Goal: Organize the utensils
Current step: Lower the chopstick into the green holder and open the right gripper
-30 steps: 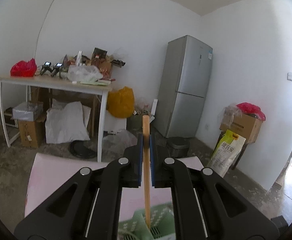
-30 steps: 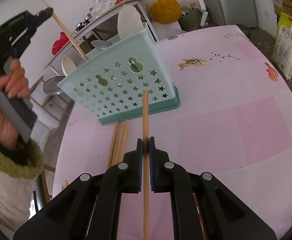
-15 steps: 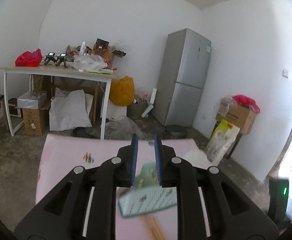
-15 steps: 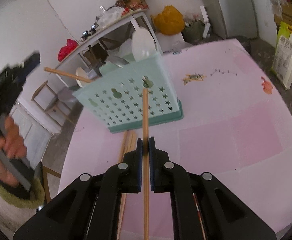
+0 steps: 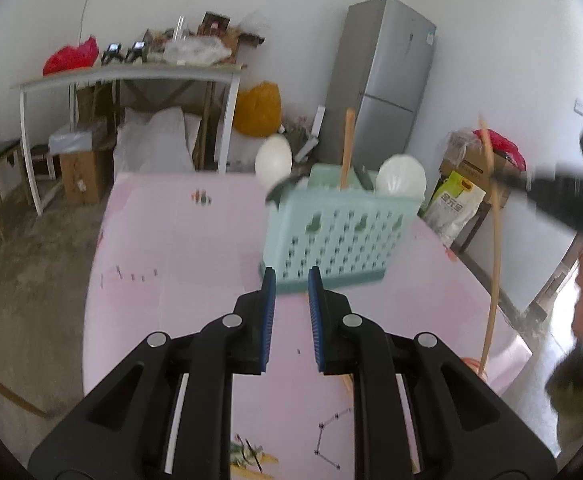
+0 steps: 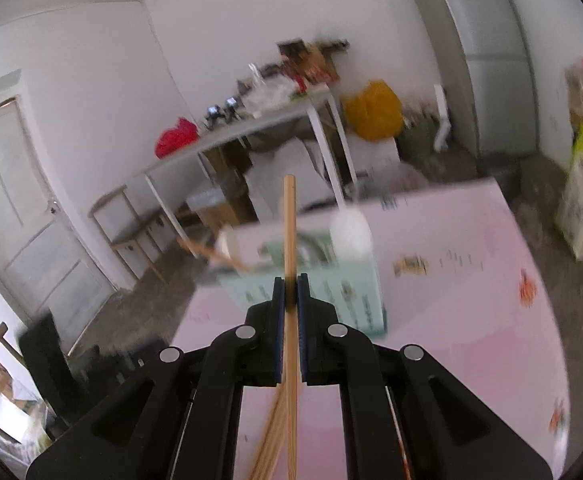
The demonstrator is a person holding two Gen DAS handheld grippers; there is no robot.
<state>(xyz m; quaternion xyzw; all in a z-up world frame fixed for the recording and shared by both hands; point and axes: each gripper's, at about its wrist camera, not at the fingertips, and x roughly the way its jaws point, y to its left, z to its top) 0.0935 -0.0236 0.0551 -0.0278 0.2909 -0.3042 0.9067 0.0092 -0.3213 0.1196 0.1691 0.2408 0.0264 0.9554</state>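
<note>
- Left wrist view: the left tongs (image 5: 290, 280) stand a little apart with nothing between the pads; they have just been opening. They hang over the pink counter (image 5: 171, 248), pointing at the green basket (image 5: 331, 236).
- In the basket a wooden chopstick (image 5: 346, 148) stands almost upright, its long axis close to vertical, with two white spoons (image 5: 401, 176) beside it. At the right, a second chopstick (image 5: 493, 240) is carried by the other tongs; it runs steeply, top end up.
- Right wrist view: the right tongs (image 6: 290, 284) are closed on that chopstick (image 6: 290, 220). The stick lies along the fingers and points forward, over the basket (image 6: 347, 292). More chopsticks (image 6: 271, 440) lie in a bundle on the counter below.
- I judge the chopstick to be light, stiff and smooth, so it can slip or turn between the pads. The hold seems to be near its middle, which keeps it balanced.
- The basket looks light too; a push from the stick could shift it.
</note>
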